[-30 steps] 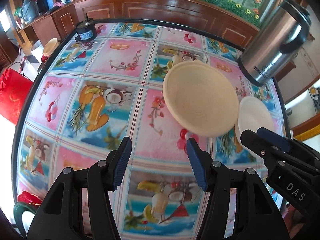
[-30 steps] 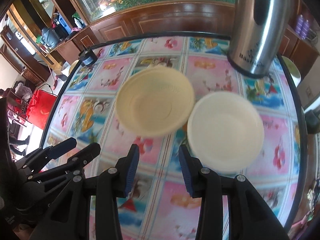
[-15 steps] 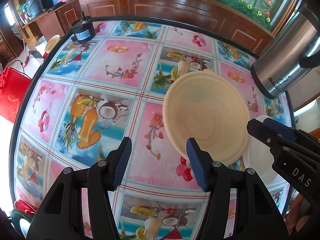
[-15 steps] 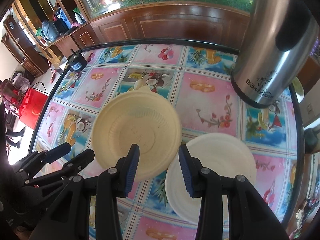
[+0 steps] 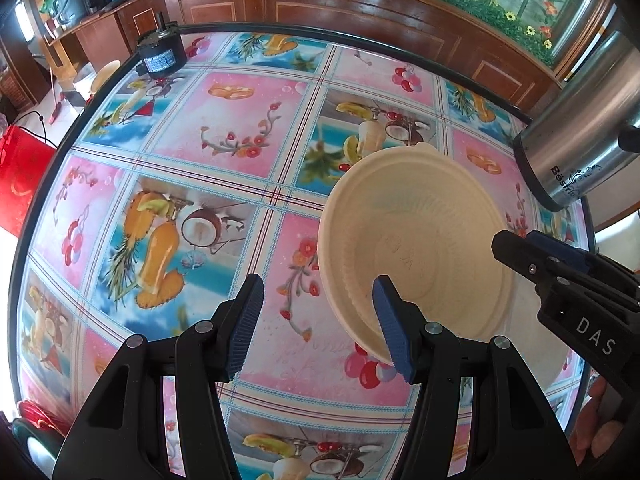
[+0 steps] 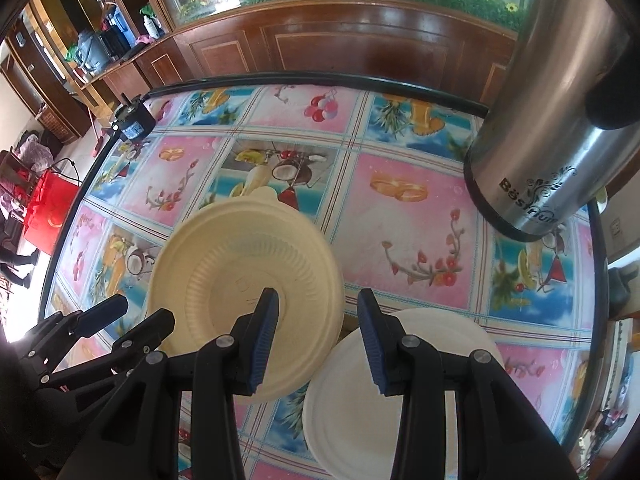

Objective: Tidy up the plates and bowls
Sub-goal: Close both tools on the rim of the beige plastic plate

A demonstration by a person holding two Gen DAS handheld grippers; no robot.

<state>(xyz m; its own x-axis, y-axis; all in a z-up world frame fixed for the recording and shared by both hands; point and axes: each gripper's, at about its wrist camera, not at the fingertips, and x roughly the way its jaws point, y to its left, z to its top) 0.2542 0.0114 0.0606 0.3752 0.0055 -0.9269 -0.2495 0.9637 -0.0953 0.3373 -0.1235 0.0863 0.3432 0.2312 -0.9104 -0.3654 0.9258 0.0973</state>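
Approaching with both tools spread and empty: left gripper [image 5: 318, 320] open, right-hand pad overlapping the near rim of the cream bowl [image 5: 416, 248] without clamping; right gripper [image 6: 316, 332] open, straddling the gap between cream bowl [image 6: 244, 292] and white plate [image 6: 400, 384].

Nearest to the right gripper: white plate, flat on the tablecloth [image 6: 404, 216], just right of the cream bowl, rims close or barely touching; contact not resolvable.

Next out: cream bowl, upright, mouth up, on the tablecloth left of the white plate and well short of the steel flask [image 6: 548, 120]. Small tab visible on the far rim.

Handling, as a judgement: looks like thin moulded pulp or foam disposable ware, hence very light, slightly flexible at the rim, matte and not slippery, prone to denting rather than breaking. Liable to slide on the glossy cloth if pushed sideways before closure.

Grip point, as a judgement: near rim, one pad inside the wall, one outside, closing gently. For the plate, edge pinch only; low lip, little to catch.

Farther: steel flask, upright, beyond and right of the cream bowl. Farthest: small black cylindrical device [image 5: 160, 56] at the table edge, far left of the cream bowl.
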